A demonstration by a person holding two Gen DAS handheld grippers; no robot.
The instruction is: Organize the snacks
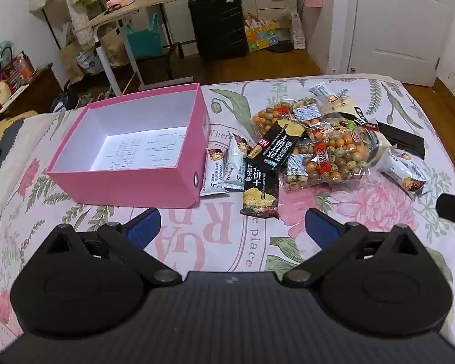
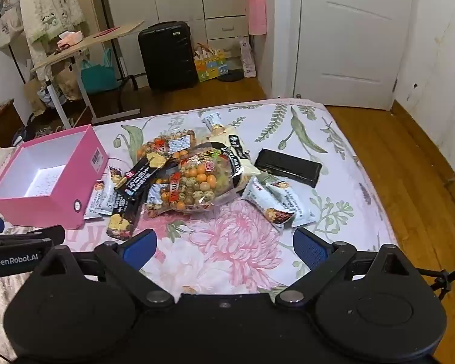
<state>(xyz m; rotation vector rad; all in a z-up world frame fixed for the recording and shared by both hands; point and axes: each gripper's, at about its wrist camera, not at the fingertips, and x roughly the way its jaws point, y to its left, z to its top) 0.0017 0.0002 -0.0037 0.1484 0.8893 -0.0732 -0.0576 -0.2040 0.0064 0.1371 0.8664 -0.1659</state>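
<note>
My left gripper (image 1: 232, 227) hangs over the flowered bedsheet (image 1: 364, 206), tilted downward, its blue pads (image 1: 144, 226) spread as wide as they go with nothing between them. My right gripper (image 2: 224, 247) sits beside it in the same downward tilt, its blue pads (image 2: 311, 250) also wide apart and holding nothing; only the pink flower print shows between them.

The pink box (image 1: 130, 182) stands open on the sheet to my left, white inside and with nothing in it except some printed text on its floor. Just beside its right wall lie two pale snack bars (image 1: 224, 166), touching the box's corner. Next to them a black cracker pack (image 1: 259, 191) lies lengthwise toward me, and a second black cracker pack (image 1: 280, 145) rests slantwise across its far end.

Behind these sits the main heap: clear bags of coloured coated nuts (image 1: 336, 154), overlapping one another, with small silver sachets mixed in. A cream and black bag (image 2: 236, 154) lies against the heap's far side. To the right of the heap, apart from it, a flat black packet (image 2: 288, 166) lies on the sheet, and nearer to me two more pale snack bars (image 2: 277, 201) lie side by side, touching.

Past the bed's end stand a black suitcase (image 2: 166, 54) and a white door (image 2: 348, 36).
</note>
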